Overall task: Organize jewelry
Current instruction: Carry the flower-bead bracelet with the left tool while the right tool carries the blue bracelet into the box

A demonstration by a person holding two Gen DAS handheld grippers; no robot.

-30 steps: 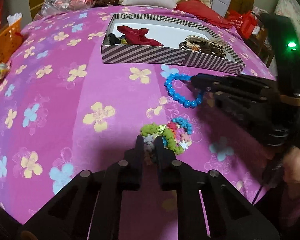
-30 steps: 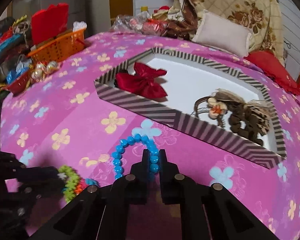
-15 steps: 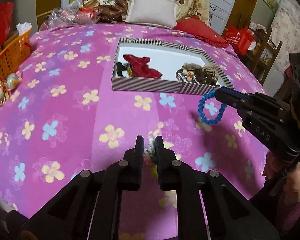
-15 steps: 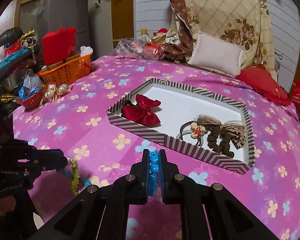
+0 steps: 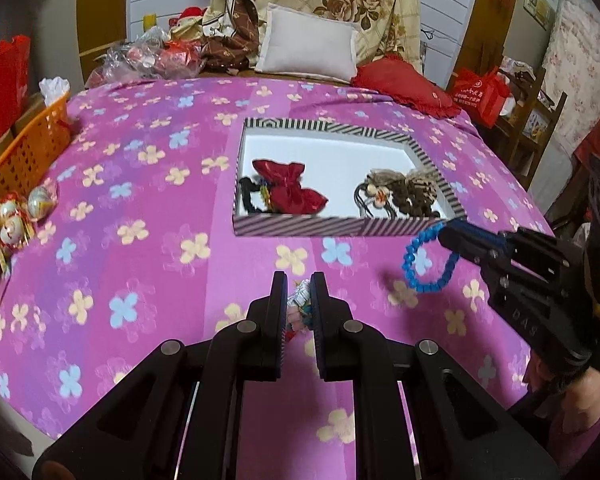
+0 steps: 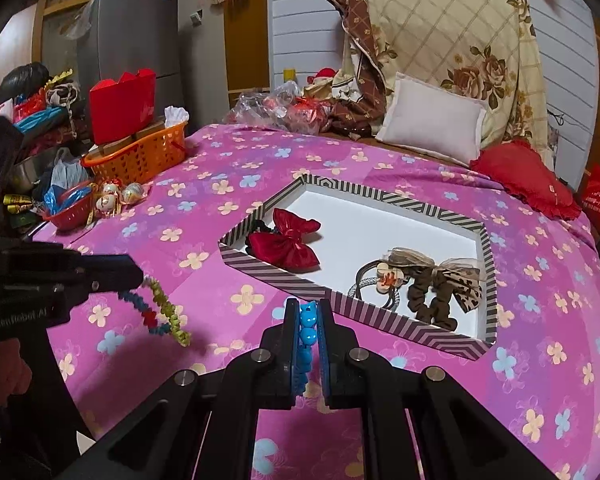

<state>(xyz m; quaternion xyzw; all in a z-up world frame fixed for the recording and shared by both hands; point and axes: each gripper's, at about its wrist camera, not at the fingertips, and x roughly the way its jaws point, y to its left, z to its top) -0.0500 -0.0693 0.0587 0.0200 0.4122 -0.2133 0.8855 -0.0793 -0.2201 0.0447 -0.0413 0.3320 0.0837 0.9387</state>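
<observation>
Nearest to us in the left wrist view, the left gripper [image 5: 299,294] has its jaws almost closed on a multicoloured bracelet [image 5: 300,300], of which only a pale and teal bunch shows between the fingers. The right wrist view gives the fuller picture: the bracelet [image 6: 162,312] hangs in a loop of blue, red and green pieces from the tip of the left gripper [image 6: 138,274], clear of the bedspread [image 6: 228,184].

The right gripper [image 6: 305,312] is likewise nearly closed, and we see a string of blue beads [image 6: 307,328] pinched between its fingers. From the left wrist view the beads [image 5: 428,262] dangle as a ring below the right gripper [image 5: 446,232], above the pink flowered bedspread [image 5: 140,200] and just in front of the near wall of the box [image 5: 340,226]. A hand [image 5: 560,376] shows beneath that gripper.

Further back we find the striped box [image 6: 384,320] lying open on the bed, white inside. It holds a red bow [image 6: 286,240] at its left end and a brown bow with hair ties [image 6: 424,280] at its right end, the two well apart.

At the left edge of the bed stand an orange basket [image 6: 140,156] and some small round ornaments [image 6: 120,196]. Beyond the box lie a white pillow [image 6: 432,124] and a red cushion [image 6: 524,184], with a floral quilt [image 6: 440,28] heaped behind them.
</observation>
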